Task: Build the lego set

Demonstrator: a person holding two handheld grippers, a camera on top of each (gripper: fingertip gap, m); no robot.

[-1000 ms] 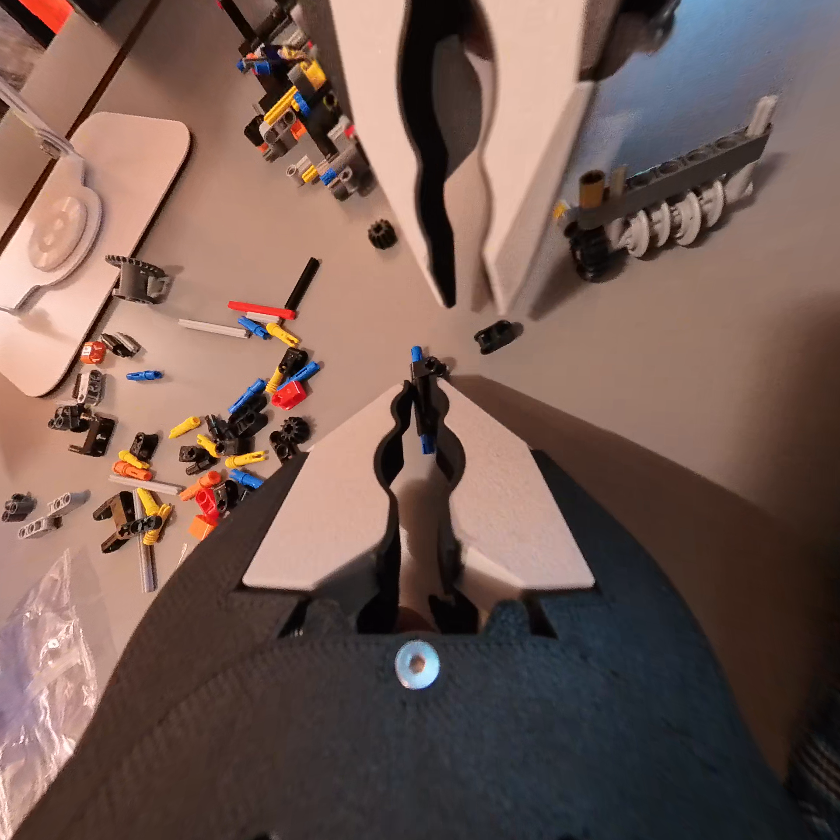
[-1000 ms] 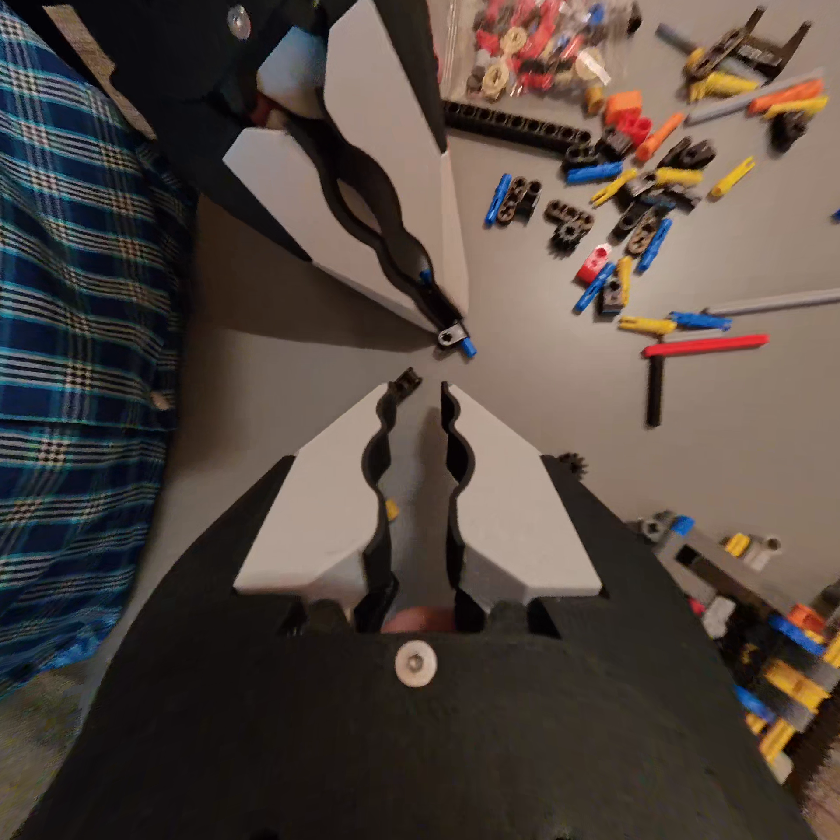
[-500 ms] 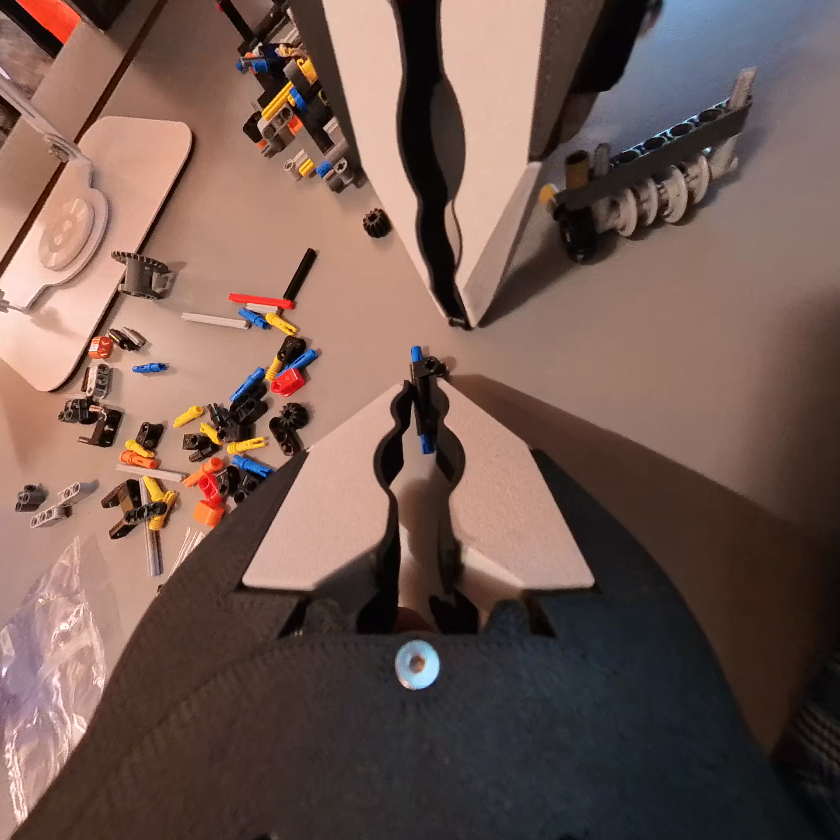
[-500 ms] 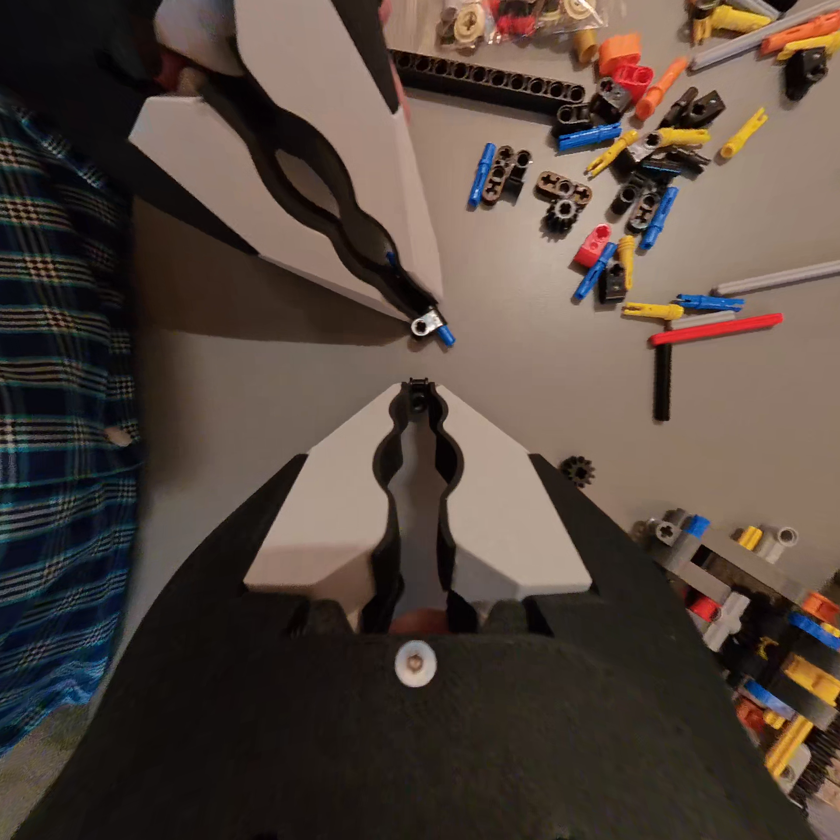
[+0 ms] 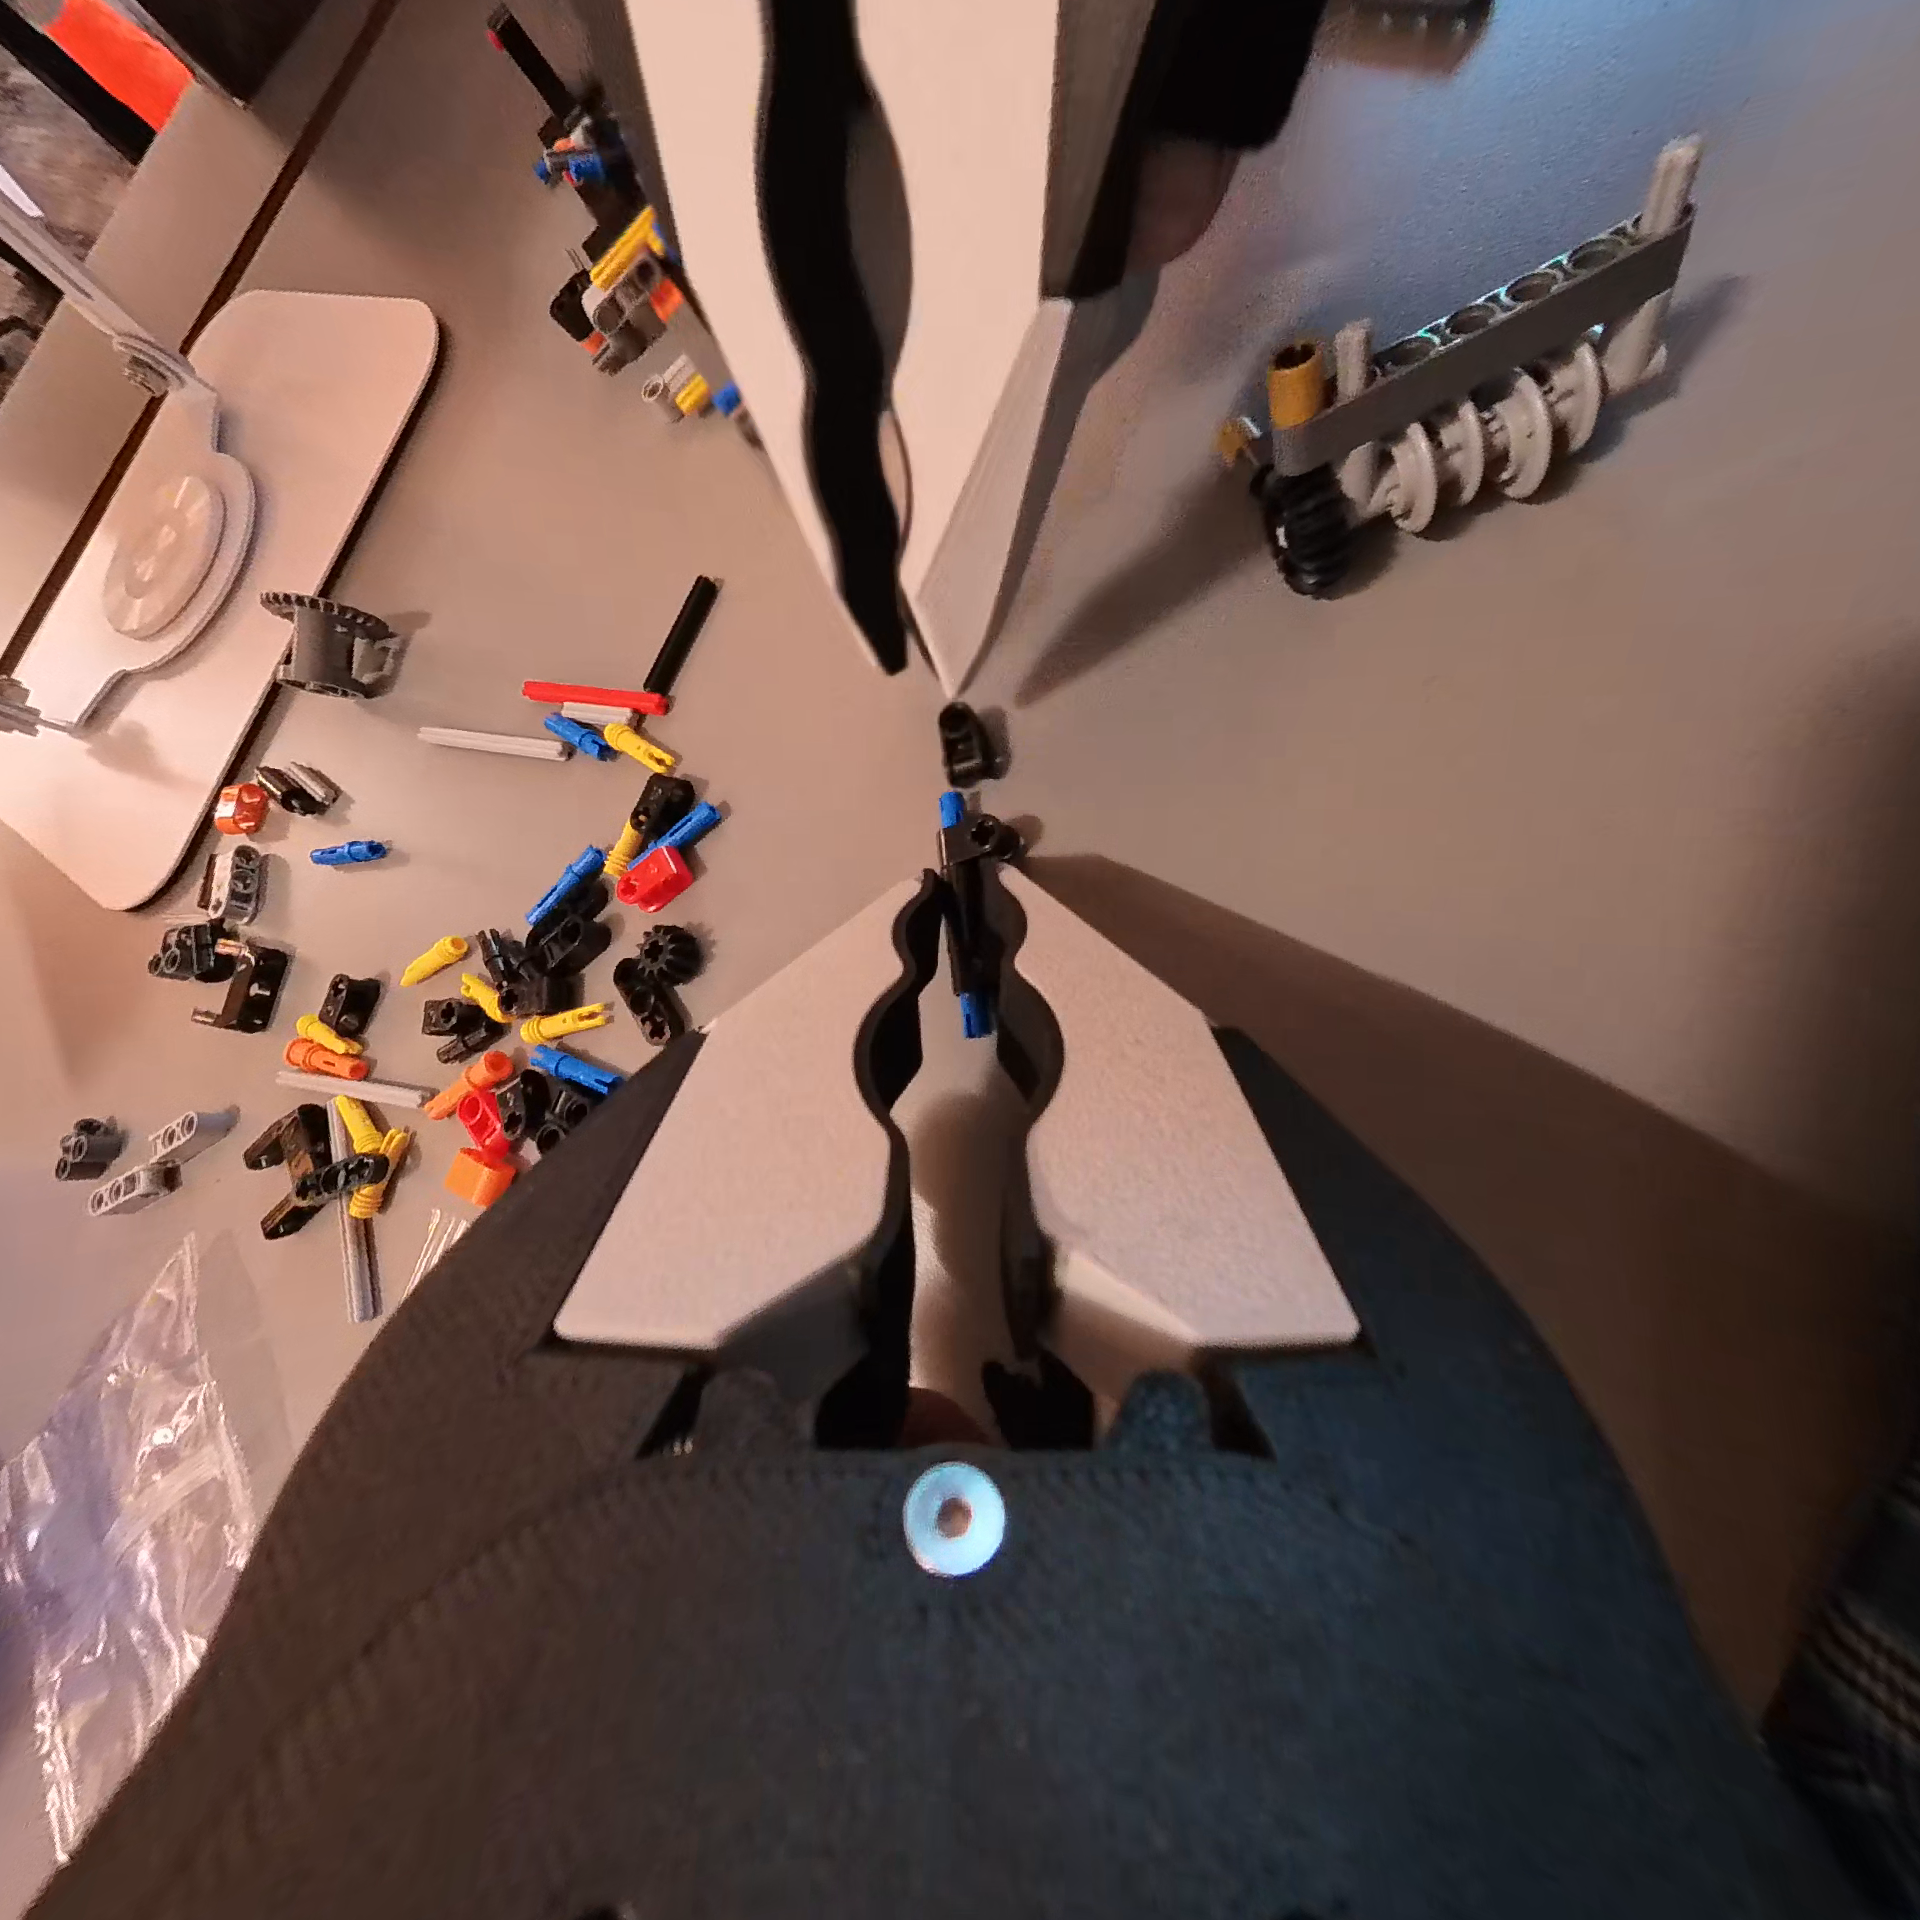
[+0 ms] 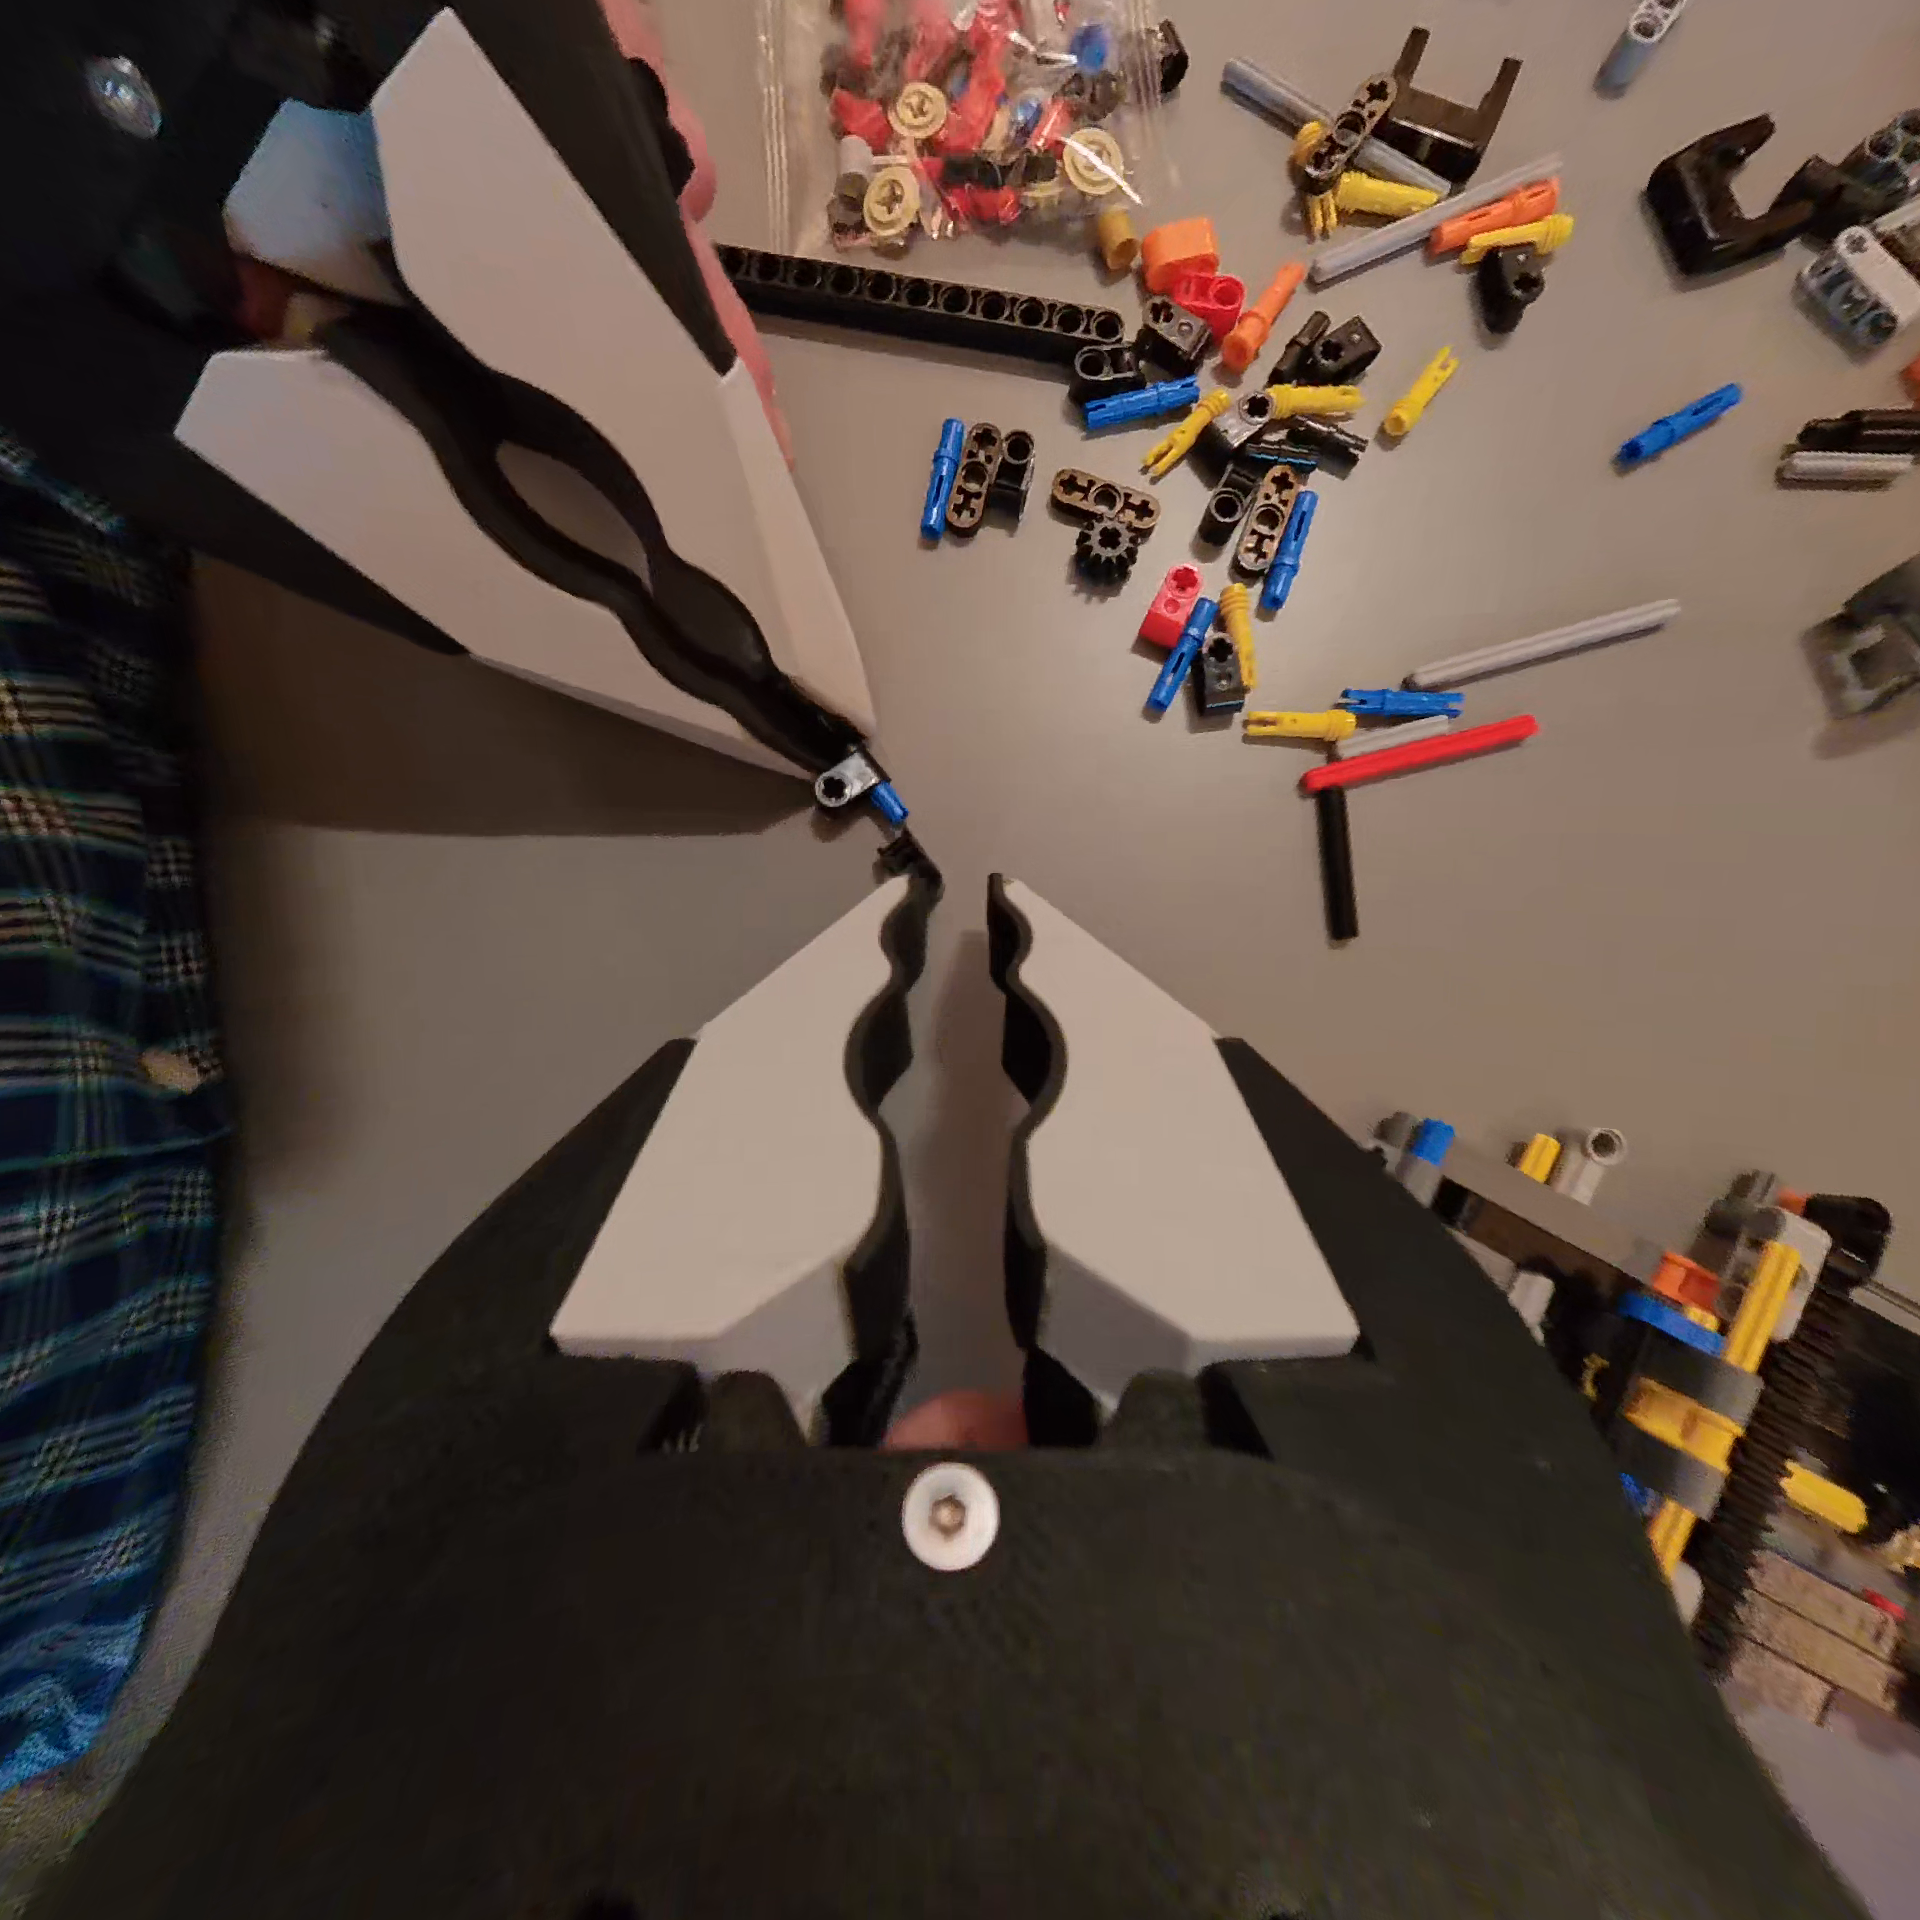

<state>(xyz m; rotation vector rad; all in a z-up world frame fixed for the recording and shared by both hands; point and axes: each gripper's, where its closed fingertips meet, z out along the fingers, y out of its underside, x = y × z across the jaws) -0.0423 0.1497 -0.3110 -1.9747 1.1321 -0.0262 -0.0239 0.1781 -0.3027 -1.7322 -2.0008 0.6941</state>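
My left gripper is shut on a blue pin that runs through a small black connector; both stick out past its tips, just above the grey table. It also shows in the right wrist view, with the pin. A second small black connector lies loose on the table just beyond the pin's tip. My right gripper is open and empty, and that loose connector sits beside its left fingertip. The right gripper also shows in the left wrist view.
Several loose pins, axles and connectors are scattered to the left. A grey beam with white gears lies far right. A partly built model, a long black beam, a parts bag and a plaid sleeve border the space. My hands' fingertips stand some 4 centimeters from each other.
The right gripper closed on the loose black connector, carried it closer to the blue pin's tip, then opened and let it go. The left gripper kept its hold.
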